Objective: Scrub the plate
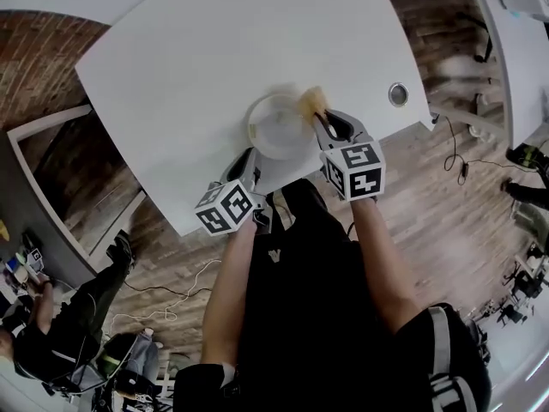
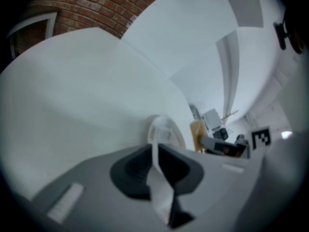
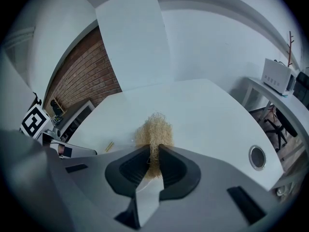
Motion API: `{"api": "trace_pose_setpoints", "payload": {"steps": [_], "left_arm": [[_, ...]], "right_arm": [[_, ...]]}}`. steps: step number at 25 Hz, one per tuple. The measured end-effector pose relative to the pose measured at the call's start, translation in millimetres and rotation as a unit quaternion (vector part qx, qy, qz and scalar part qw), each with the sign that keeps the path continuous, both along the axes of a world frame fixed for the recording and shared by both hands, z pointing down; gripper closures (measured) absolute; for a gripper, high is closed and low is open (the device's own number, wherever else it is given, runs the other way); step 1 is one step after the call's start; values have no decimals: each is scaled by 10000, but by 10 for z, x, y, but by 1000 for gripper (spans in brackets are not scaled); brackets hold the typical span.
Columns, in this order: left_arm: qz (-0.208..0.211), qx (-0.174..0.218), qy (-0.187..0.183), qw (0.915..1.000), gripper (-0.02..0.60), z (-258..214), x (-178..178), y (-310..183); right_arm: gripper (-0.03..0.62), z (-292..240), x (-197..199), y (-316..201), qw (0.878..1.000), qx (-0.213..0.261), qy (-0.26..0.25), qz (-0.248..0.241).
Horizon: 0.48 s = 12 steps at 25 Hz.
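Tan fibre: one scrubber [image 3: 153, 132] pinched in the right gripper [image 3: 153, 154] at the edge of one plate [image 1: 276, 129]. The left gripper [image 2: 155, 154], low beside it, clamps the plate's rim.

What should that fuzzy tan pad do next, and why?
Probably sweep the scrubber inward across the plate. The right hand-held gripper pinches it at the plate's far right rim, while the left hand-held gripper clamps the near rim, steadying it.
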<state>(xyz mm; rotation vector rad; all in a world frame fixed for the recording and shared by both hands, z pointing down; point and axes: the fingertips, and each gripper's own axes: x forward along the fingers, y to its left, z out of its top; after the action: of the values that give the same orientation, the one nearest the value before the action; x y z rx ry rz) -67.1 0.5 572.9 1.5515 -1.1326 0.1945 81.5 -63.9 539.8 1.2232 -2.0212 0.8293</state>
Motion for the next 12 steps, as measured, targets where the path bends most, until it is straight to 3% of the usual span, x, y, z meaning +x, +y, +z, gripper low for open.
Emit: {"api": "trace_pose_setpoints", "payload": {"steps": [7, 12], "left_arm": [[-50, 232, -145, 9996, 557, -224, -14, 60], [-95, 601, -349, 9975, 560, -522, -16, 108]], "right_arm": [[549, -249, -54, 176, 9994, 208, -265, -28], [549, -517, -53, 316, 9977, 491, -459, -63]]}}
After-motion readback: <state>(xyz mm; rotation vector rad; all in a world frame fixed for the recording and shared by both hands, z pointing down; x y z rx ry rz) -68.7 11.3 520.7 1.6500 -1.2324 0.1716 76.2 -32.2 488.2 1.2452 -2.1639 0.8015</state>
